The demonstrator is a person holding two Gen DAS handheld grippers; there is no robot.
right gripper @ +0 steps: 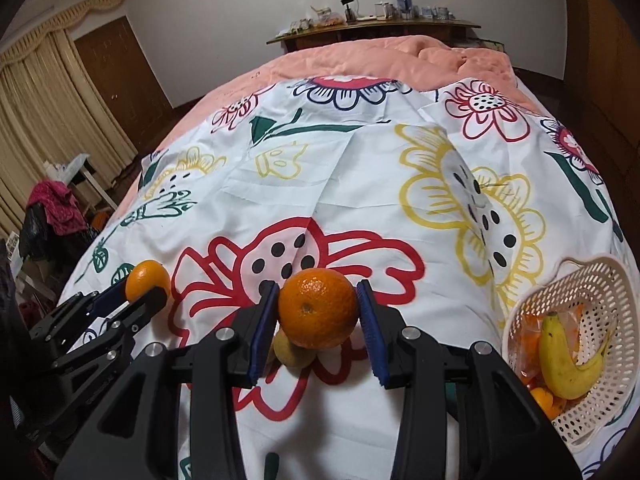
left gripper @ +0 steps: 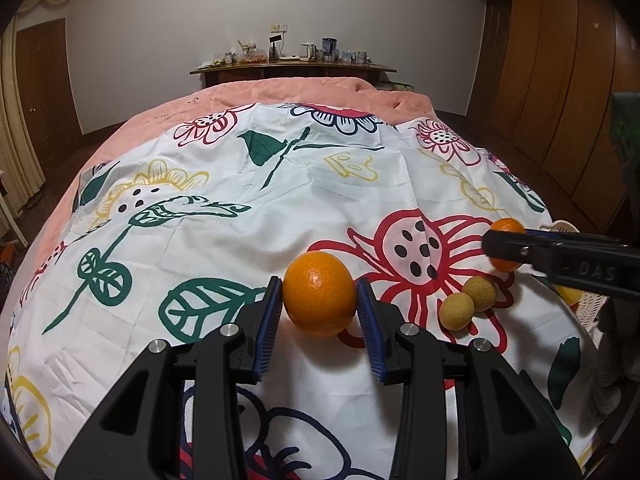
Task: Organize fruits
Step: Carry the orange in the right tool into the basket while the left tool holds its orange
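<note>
Two oranges, one per gripper: I'm holding larger orange (left gripper: 319,299) in left gripper (left gripper: 319,314) jaws, resting on floral sheet (left gripper: 240,236) on bed. I'm clamping second orange (right gripper: 317,308) in right gripper (right gripper: 318,322) jaws, lifted above two tan fruits (left gripper: 468,300). White basket (right gripper: 600,280) holding banana (right gripper: 568,360) sitting at right.
</note>
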